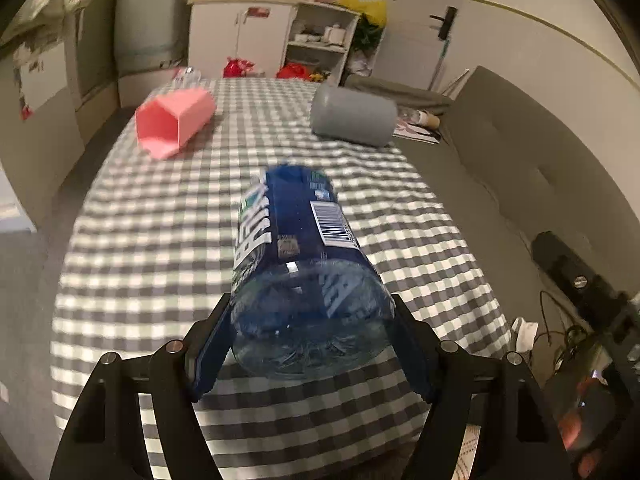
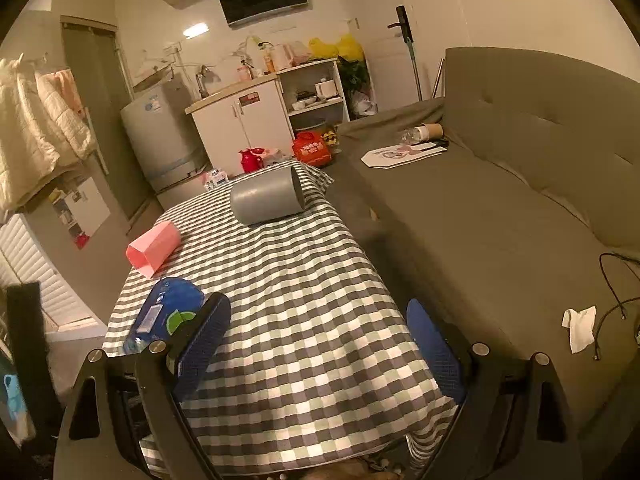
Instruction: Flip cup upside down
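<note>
A clear blue cup with a blue label (image 1: 300,264) is held on its side between my left gripper's (image 1: 312,344) fingers, above the checked tablecloth (image 1: 160,240). My left gripper is shut on its lower end. The same blue cup (image 2: 168,312) shows at the left in the right wrist view. My right gripper (image 2: 320,344) is open and empty over the near part of the table. A pink cup (image 1: 176,122) (image 2: 154,246) lies on its side at the far left. A grey cup (image 1: 354,116) (image 2: 268,196) lies on its side at the far right.
A grey sofa (image 2: 500,208) runs along the table's right side with papers (image 2: 404,152) and a white tissue (image 2: 578,328) on it. White cabinets (image 2: 244,120) and a fridge (image 2: 160,136) stand beyond the table's far end.
</note>
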Action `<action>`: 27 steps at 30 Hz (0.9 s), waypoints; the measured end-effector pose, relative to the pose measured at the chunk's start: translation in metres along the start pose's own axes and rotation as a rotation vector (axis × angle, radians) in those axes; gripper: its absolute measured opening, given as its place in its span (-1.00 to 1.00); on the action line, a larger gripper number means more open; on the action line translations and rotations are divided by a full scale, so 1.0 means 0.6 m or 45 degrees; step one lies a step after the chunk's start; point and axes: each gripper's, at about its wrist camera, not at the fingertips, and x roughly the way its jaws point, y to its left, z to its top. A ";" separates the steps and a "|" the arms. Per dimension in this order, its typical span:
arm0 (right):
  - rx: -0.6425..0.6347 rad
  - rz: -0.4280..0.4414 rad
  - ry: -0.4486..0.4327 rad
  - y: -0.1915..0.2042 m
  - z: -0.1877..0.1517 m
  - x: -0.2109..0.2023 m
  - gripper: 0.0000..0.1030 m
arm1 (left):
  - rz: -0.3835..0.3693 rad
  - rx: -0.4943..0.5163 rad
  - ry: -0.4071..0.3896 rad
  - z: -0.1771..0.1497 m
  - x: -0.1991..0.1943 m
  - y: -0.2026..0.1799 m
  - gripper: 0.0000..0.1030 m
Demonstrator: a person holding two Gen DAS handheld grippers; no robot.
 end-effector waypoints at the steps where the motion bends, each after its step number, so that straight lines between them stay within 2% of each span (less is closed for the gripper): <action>1: 0.001 -0.002 0.000 0.000 -0.001 0.000 0.75 | 0.014 0.027 -0.004 0.005 -0.008 -0.001 0.46; 4: 0.003 -0.002 0.002 0.000 -0.001 0.000 0.75 | 0.033 0.057 -0.017 0.020 -0.024 0.003 0.46; 11: -0.011 0.000 -0.001 0.003 -0.004 -0.002 0.75 | 0.039 0.022 0.027 0.046 -0.028 0.020 0.46; 19: -0.004 0.004 0.008 0.005 -0.006 0.001 0.75 | 0.083 0.078 0.041 0.090 -0.001 0.018 0.46; 22: -0.009 0.006 0.017 0.007 -0.006 0.003 0.75 | 0.063 0.072 0.035 0.104 0.013 0.025 0.44; 27: -0.032 0.009 0.018 0.015 -0.002 0.007 0.75 | 0.065 0.099 -0.003 0.097 0.019 0.031 0.43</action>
